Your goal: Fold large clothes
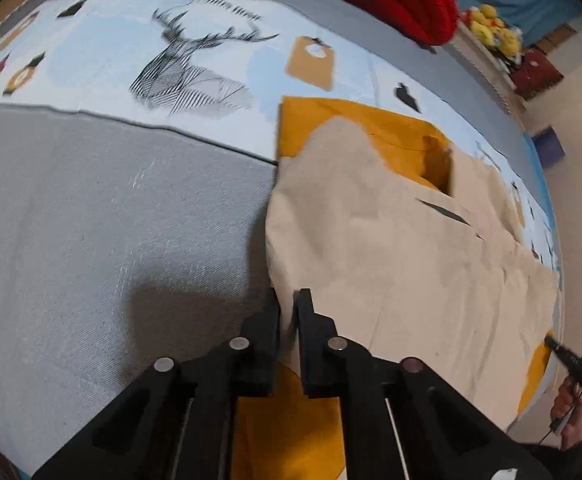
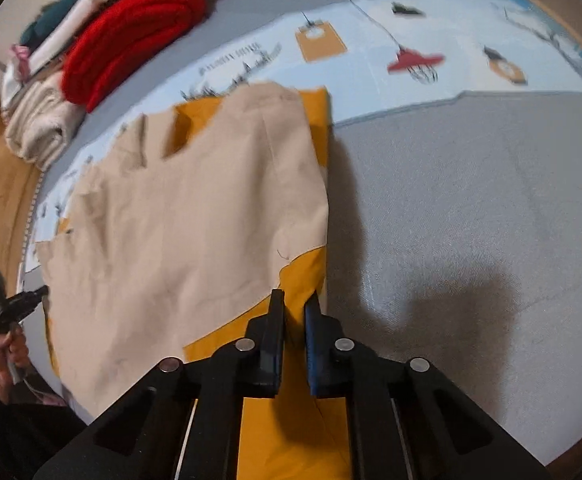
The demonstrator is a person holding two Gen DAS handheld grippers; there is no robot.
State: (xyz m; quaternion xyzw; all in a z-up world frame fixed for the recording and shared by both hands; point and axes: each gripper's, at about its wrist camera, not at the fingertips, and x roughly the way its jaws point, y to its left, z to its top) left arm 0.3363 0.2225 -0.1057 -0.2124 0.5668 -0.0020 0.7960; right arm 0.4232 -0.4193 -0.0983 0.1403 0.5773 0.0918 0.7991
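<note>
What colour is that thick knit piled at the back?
Red knit, clearest in the right wrist view.

Lettering printed on the bedsheet is too blurred to read

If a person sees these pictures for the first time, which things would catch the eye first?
Probably the large beige and mustard-yellow cloth garment, spread flat on the grey bed cover, with both black grippers shut on its near corners: the left gripper and the right gripper. Next, the bright red knitted garment on the pile at the far edge, and the black line-drawn deer print on the pale blue sheet.
</note>
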